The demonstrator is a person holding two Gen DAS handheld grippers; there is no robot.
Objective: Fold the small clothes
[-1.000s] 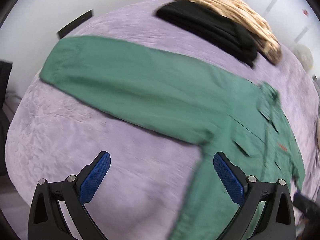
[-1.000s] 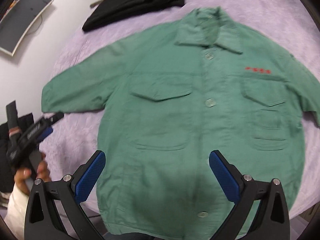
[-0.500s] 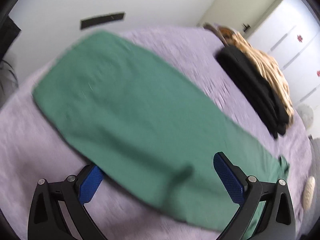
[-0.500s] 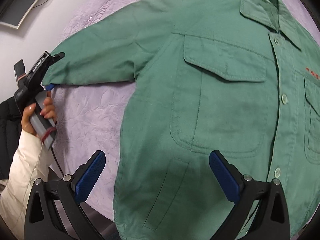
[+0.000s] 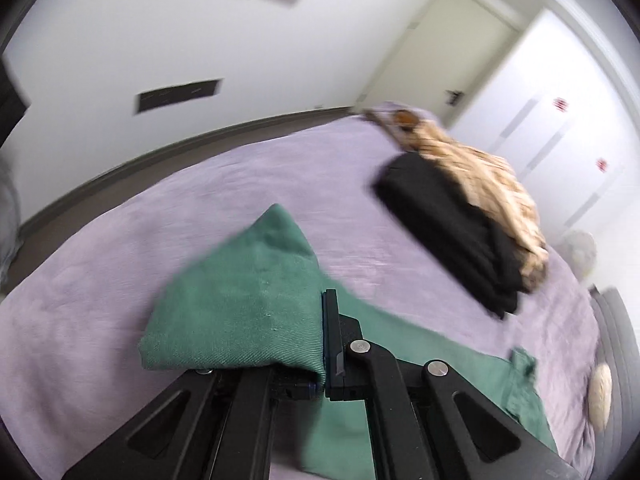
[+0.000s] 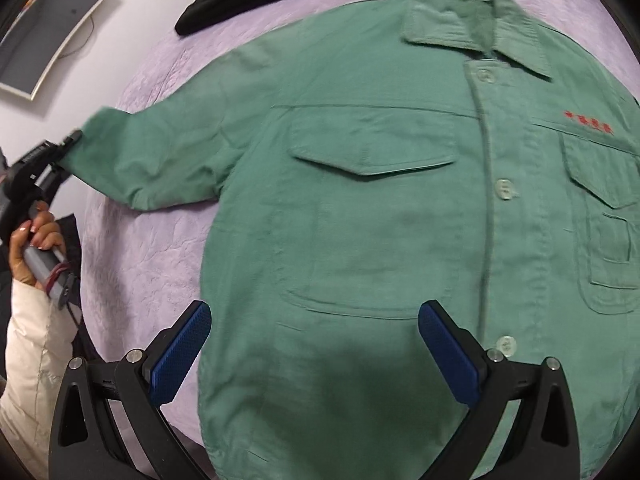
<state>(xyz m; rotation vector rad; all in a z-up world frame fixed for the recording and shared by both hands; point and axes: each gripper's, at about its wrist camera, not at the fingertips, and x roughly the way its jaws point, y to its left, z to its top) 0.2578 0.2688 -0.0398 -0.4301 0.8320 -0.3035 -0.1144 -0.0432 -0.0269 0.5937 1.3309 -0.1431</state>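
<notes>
A green button shirt [image 6: 380, 216] lies face up on the purple bed cover [image 6: 152, 256], collar at the far side. My left gripper [image 5: 322, 344] is shut on the cuff of its left sleeve [image 5: 248, 304], which bunches up over the jaws. In the right wrist view the left gripper [image 6: 70, 140] pinches the sleeve end [image 6: 104, 128] at the left. My right gripper [image 6: 316, 344] is open and empty, hovering above the shirt's lower front.
A folded black garment [image 5: 452, 232] and a tan patterned one [image 5: 480, 176] lie at the far side of the bed. A pale round object [image 5: 600, 392] sits at the right edge. White wall, door and wardrobe stand beyond.
My left gripper has moved to the sleeve end and shut on the cuff, which now bunches up. My right gripper has shifted slightly over the shirt front and stays open.
</notes>
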